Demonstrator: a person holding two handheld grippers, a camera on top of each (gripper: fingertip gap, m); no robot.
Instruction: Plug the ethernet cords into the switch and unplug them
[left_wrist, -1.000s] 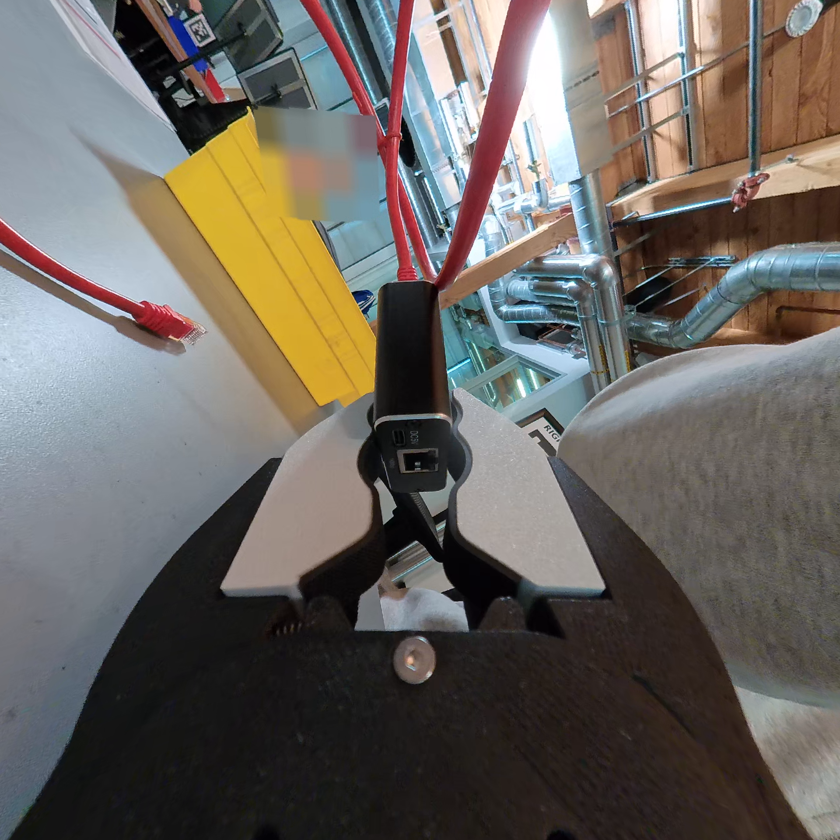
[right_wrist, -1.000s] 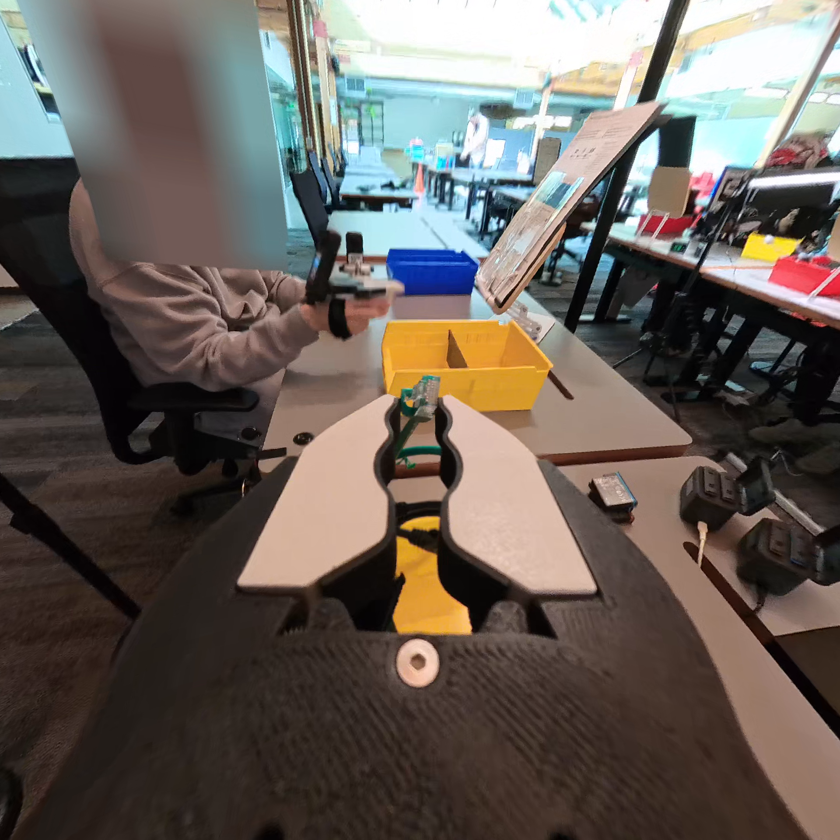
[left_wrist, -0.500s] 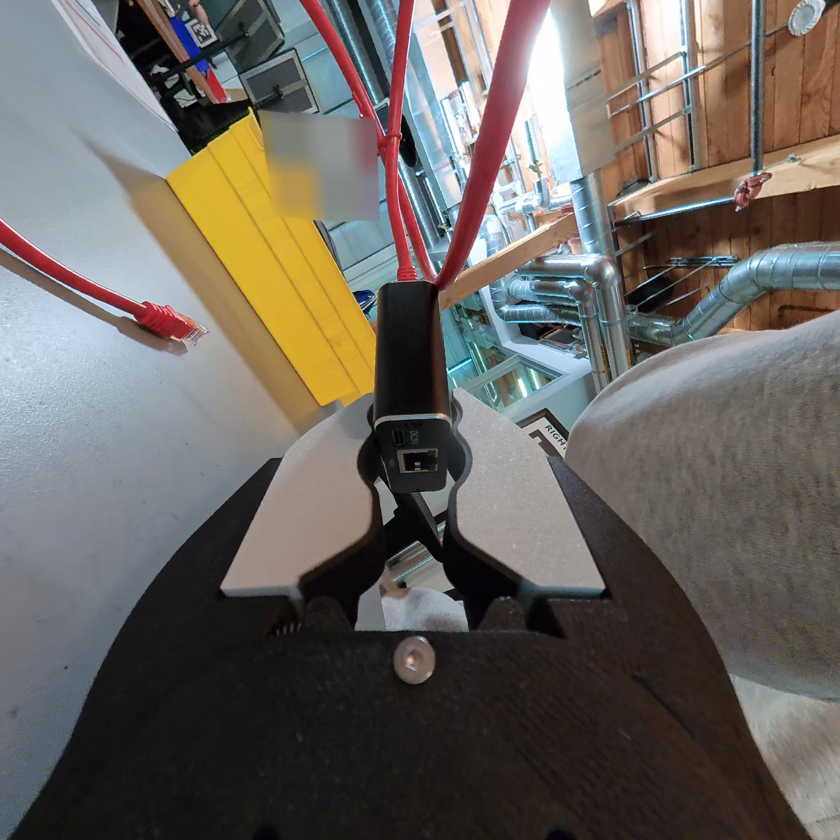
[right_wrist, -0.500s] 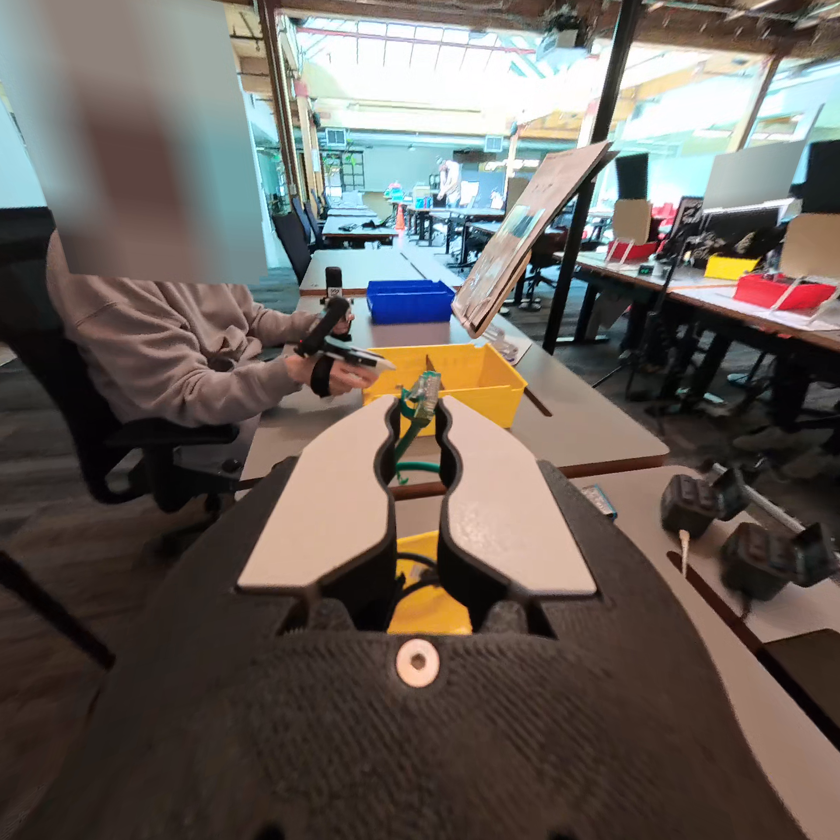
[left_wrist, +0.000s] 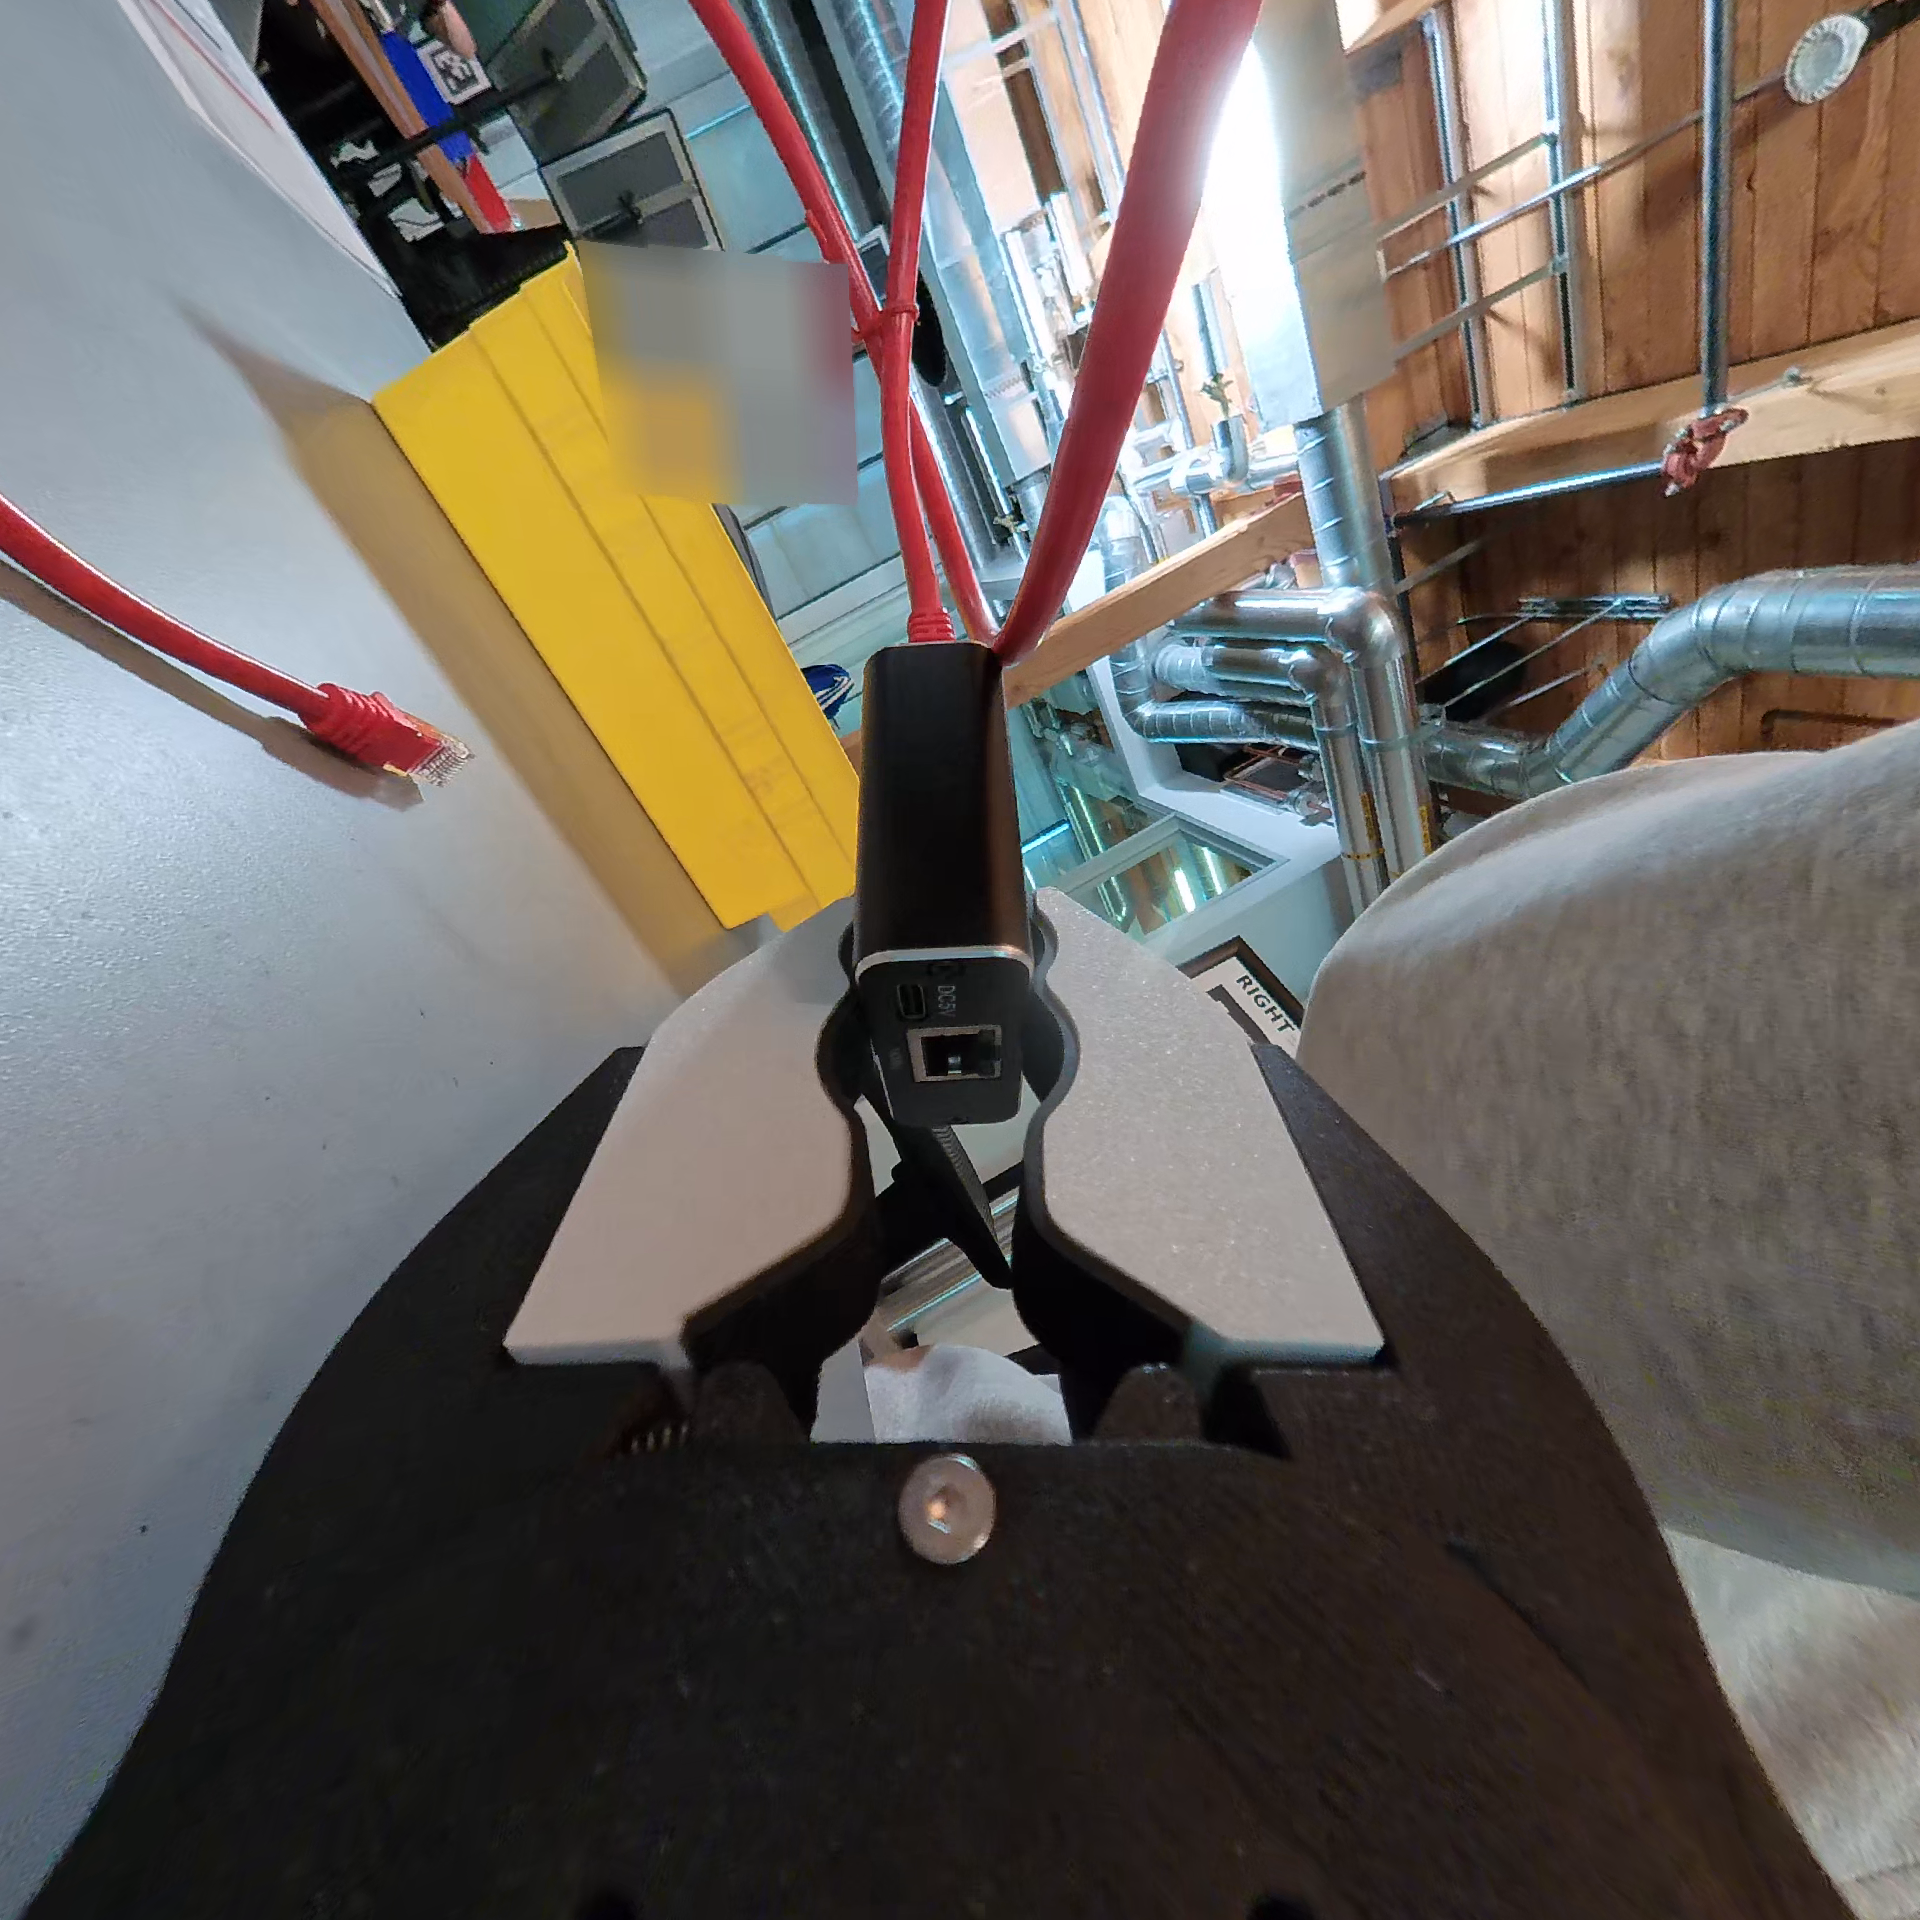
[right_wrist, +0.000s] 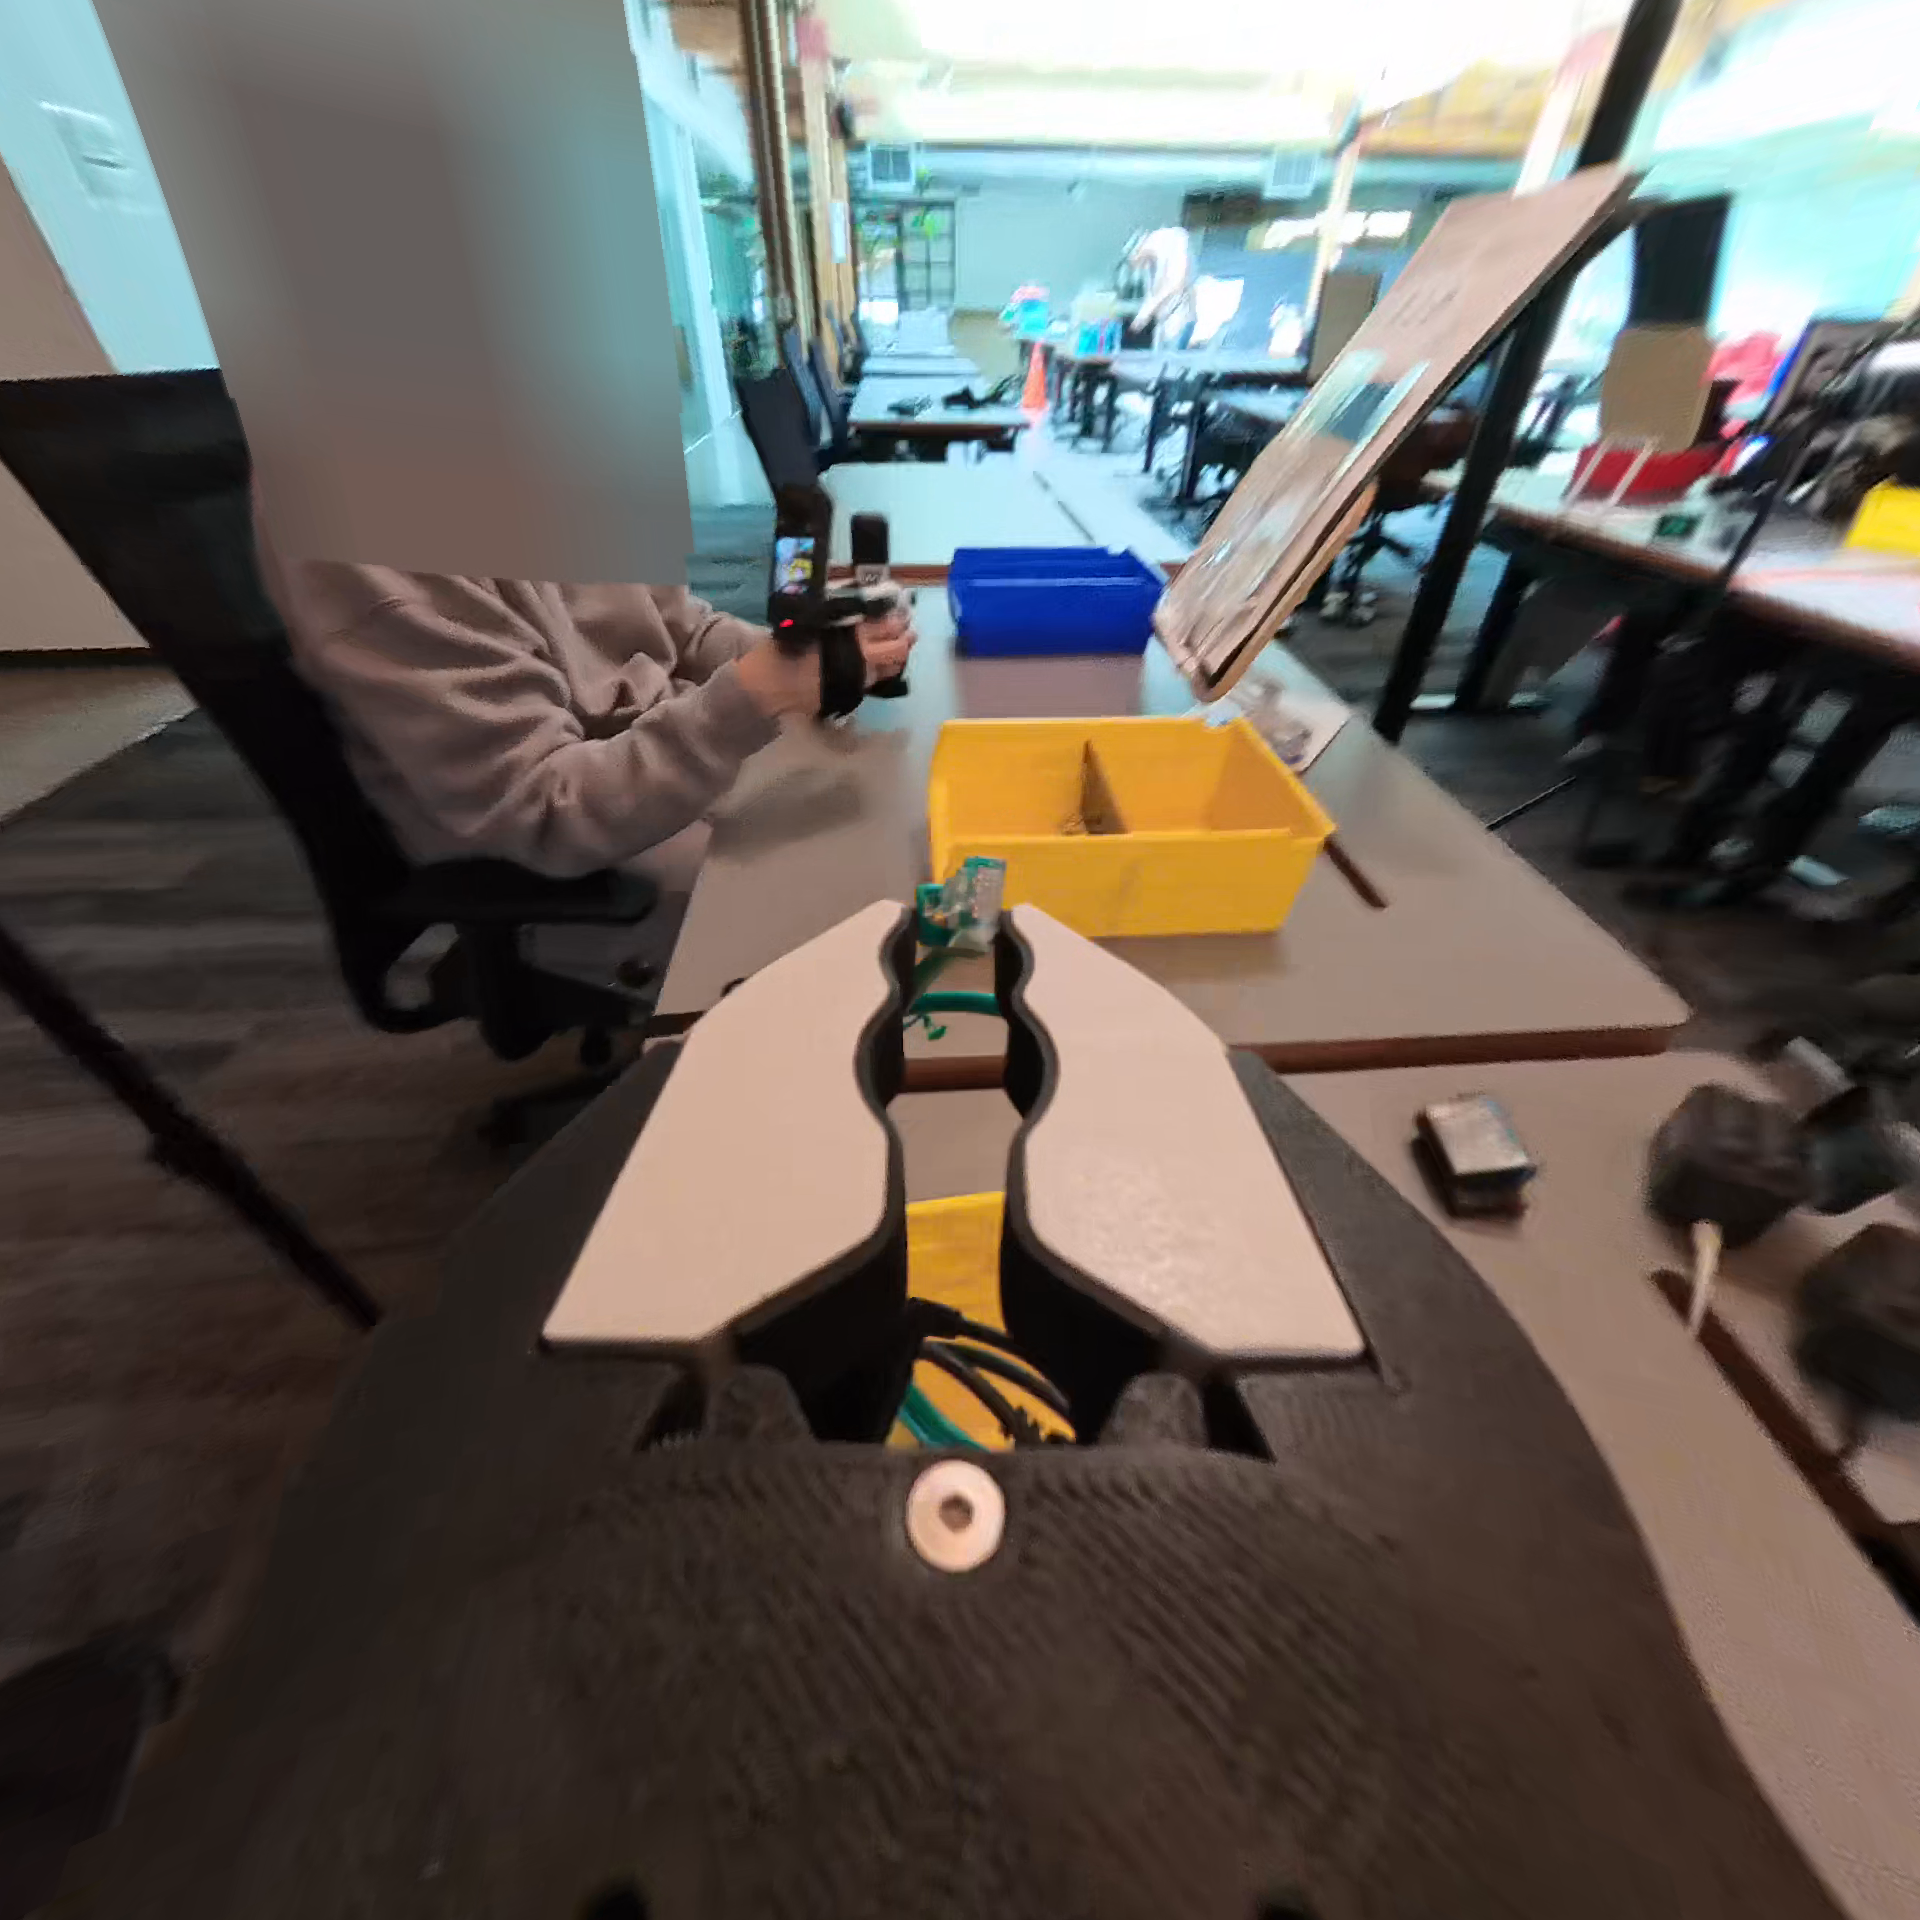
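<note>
Your left gripper (left_wrist: 940, 971) pinched the black switch (left_wrist: 935, 821) near its ported end, view rolled so the grey table (left_wrist: 187, 1039) ran up the left side. Two red cords (left_wrist: 1091, 416) entered the switch's far end; the near face showed one bare port. A loose red plug (left_wrist: 400, 740) lay on the table, apart from the switch and just short of the yellow bin (left_wrist: 623, 623) wall. Open table lay between that plug and your gripper. A grey sleeve (left_wrist: 1610, 1143) crowded the right side.

Your right gripper (right_wrist: 954, 914) was held level above the table's near edge, pressed onto a green plug (right_wrist: 966, 896) that stuck out past the fingertips; its cord (right_wrist: 951, 1003) looped down between the fingers (right_wrist: 769, 1122). Ahead, on a second table (right_wrist: 1455, 987), a divided yellow bin (right_wrist: 1122, 821) sat with bare surface around it. A seated person's hand (right_wrist: 831, 644) held another gripper near the bin's far left corner. A small black box (right_wrist: 1475, 1148) lay to the right.
</note>
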